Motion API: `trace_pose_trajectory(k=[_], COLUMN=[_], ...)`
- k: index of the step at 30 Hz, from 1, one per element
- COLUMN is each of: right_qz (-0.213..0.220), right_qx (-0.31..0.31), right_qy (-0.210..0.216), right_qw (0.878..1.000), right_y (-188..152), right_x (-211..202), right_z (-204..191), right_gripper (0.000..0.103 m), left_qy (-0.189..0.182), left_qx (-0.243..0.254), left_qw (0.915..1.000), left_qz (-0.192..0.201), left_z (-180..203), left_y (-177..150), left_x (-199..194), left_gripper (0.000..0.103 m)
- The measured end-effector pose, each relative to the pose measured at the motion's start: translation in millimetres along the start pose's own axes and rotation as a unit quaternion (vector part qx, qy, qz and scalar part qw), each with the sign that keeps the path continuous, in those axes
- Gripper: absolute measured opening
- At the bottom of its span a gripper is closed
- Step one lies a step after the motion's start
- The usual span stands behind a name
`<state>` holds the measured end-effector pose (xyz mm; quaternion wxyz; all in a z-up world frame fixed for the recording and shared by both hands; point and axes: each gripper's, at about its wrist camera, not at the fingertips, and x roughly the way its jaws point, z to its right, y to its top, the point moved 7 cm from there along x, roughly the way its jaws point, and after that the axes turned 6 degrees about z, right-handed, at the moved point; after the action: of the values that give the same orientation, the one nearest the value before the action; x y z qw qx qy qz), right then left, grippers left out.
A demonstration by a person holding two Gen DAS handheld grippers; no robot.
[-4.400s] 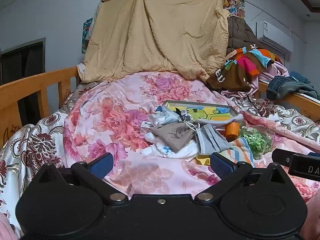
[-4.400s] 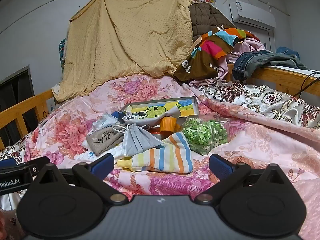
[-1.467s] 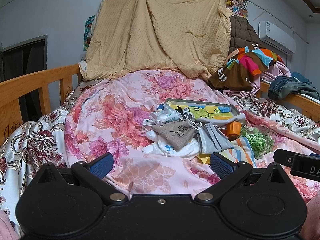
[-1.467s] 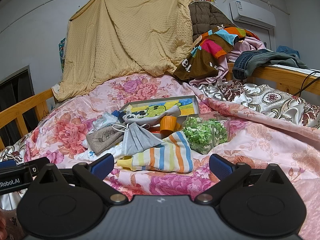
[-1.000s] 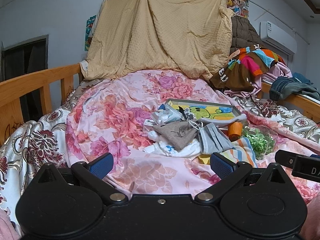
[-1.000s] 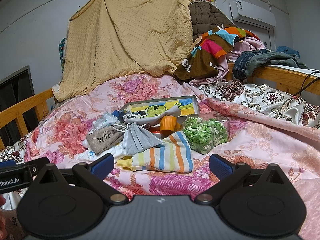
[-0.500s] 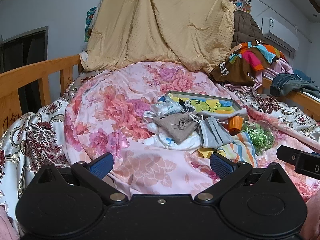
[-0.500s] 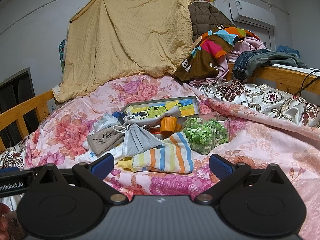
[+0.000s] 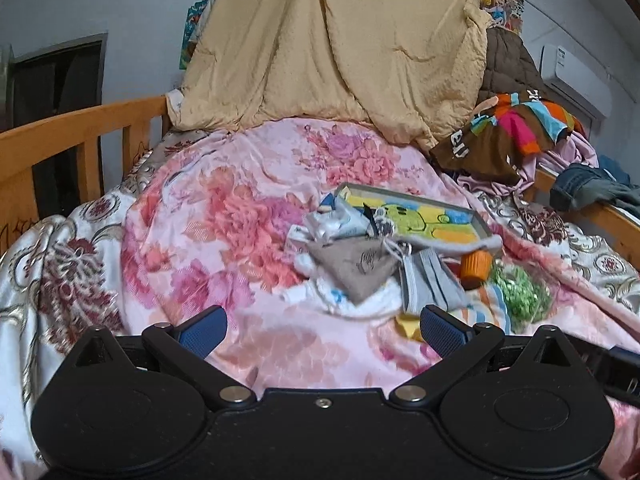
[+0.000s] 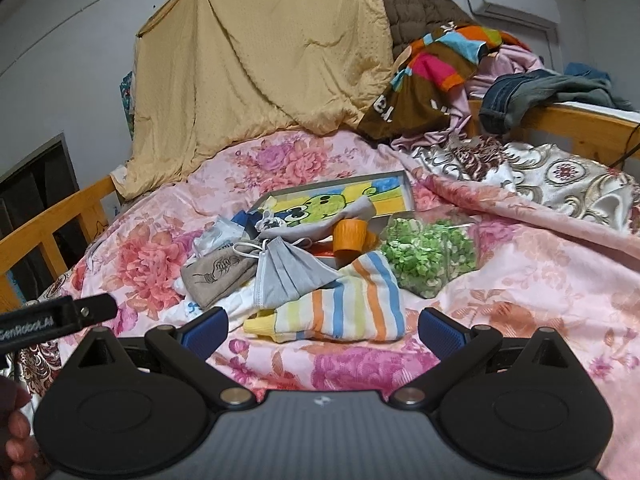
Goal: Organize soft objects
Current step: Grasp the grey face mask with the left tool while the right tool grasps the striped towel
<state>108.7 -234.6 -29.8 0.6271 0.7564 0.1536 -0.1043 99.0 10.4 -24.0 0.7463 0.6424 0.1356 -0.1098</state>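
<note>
A heap of soft things lies mid-bed on the floral quilt (image 9: 240, 220): a tan drawstring pouch (image 9: 354, 266), a grey face mask (image 10: 290, 276), a striped sock (image 10: 344, 310), white cloth (image 9: 360, 300) and a grey printed cloth (image 10: 320, 216). Behind them sits a cartoon-printed tray (image 10: 348, 198). My left gripper (image 9: 322, 326) is open, short of the pile's left side. My right gripper (image 10: 322, 326) is open too, just in front of the striped sock. Nothing is between either pair of fingers.
An orange cup (image 10: 350, 236) and a clear bag of green pieces (image 10: 430, 254) lie right of the pile. Wooden rails (image 9: 60, 140) edge the bed. A tan blanket (image 9: 332, 48) hangs at the back; clothes (image 10: 440, 64) are piled at the right.
Both grippers have moved forward toward the pile, which now looks larger and nearer. The left view has tilted downward a little. Both jaws stay open.
</note>
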Motion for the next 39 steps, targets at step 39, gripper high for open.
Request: trace_pose_trajectory(k=[39], right_qz=[-0.151], right_qx=[-0.096], right_qy=[0.113], right_qw=[0.977], right_y=[-12.5], right_x=[152.3], right_z=[46.0], right_gripper=[0.103], left_qy=[-0.273], left_qx=[0.039], left_qw=[0.9525], left_qz=[-0.128], left_z=[92.6], left_y=[-1.9], left_x=[187.3], left_gripper=[0.102])
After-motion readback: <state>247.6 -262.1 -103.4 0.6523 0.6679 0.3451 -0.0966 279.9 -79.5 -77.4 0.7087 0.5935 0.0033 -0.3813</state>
